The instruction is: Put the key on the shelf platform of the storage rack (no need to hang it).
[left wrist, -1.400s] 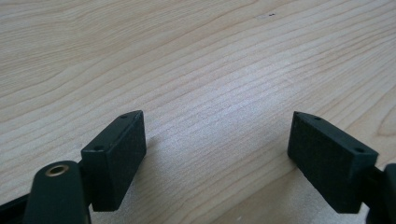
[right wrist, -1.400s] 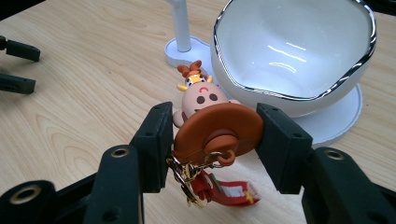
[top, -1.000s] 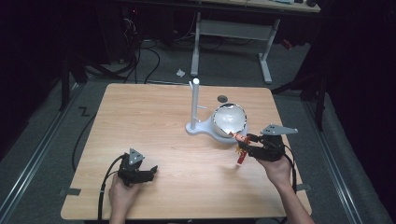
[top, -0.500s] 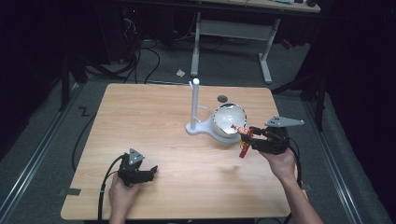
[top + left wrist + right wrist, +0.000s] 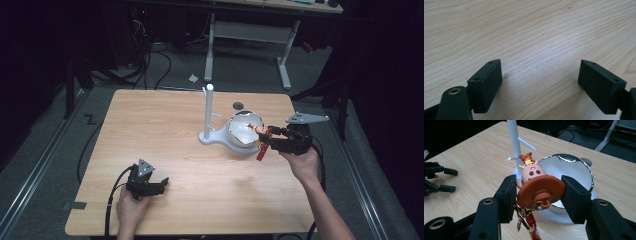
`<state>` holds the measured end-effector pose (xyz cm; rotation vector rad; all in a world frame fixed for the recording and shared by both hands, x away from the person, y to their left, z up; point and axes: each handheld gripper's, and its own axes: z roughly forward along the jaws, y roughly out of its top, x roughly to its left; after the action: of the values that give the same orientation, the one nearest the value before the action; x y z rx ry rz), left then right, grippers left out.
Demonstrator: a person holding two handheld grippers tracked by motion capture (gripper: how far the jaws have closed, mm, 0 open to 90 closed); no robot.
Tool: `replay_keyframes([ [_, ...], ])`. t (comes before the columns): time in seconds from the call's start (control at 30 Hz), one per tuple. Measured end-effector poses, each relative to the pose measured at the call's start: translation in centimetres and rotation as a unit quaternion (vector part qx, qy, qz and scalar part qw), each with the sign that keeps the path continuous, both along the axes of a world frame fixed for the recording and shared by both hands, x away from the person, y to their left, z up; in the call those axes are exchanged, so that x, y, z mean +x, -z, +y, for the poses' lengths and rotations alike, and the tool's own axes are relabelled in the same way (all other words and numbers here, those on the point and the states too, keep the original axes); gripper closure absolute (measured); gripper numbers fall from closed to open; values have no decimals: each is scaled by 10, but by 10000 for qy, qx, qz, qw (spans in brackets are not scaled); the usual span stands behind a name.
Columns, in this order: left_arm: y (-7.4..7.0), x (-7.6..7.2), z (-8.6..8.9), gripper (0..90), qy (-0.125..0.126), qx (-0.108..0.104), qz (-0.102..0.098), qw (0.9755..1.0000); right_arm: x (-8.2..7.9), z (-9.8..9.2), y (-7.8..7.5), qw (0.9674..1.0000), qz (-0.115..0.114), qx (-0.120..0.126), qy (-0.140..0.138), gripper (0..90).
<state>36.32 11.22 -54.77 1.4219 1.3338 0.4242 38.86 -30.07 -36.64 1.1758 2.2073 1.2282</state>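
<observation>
My right gripper [image 5: 265, 136] is shut on a keychain figure [image 5: 260, 132] with a brown round body, a pink face and orange hair; its red strap [image 5: 261, 151] dangles below. In the right gripper view the figure [image 5: 536, 182] sits clamped between both jaws of that gripper [image 5: 539, 192], raised just before the rim of a shiny bowl with a white inside [image 5: 574, 167]. The bowl [image 5: 239, 125] stands beside a white peg stand [image 5: 208, 107]. My left gripper [image 5: 159, 185] rests open on the wooden table [image 5: 150, 130] at the front left, with bare wood between its jaws [image 5: 539, 82].
The peg stand [image 5: 514, 142] has short white pegs sticking out sideways, close behind the held figure. A small dark disc [image 5: 238, 106] lies behind the bowl. The left gripper [image 5: 449, 180] shows far off at the left edge. A desk frame and cables sit beyond the table.
My right gripper has carried the keychain figure up and away from the table's front, toward the bowl's right rim. The left gripper has stayed in place.
</observation>
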Motion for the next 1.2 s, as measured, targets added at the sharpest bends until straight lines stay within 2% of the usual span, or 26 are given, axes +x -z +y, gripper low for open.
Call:
replay_keyframes([
  [0.53,0,0,0,196,1,2,1,10000,27,5,-19,10000,24,9,60,489],
  [1.2,0,0,0,196,3,5,2,10000,60,15,-20,9994,99,-111,298,488],
])
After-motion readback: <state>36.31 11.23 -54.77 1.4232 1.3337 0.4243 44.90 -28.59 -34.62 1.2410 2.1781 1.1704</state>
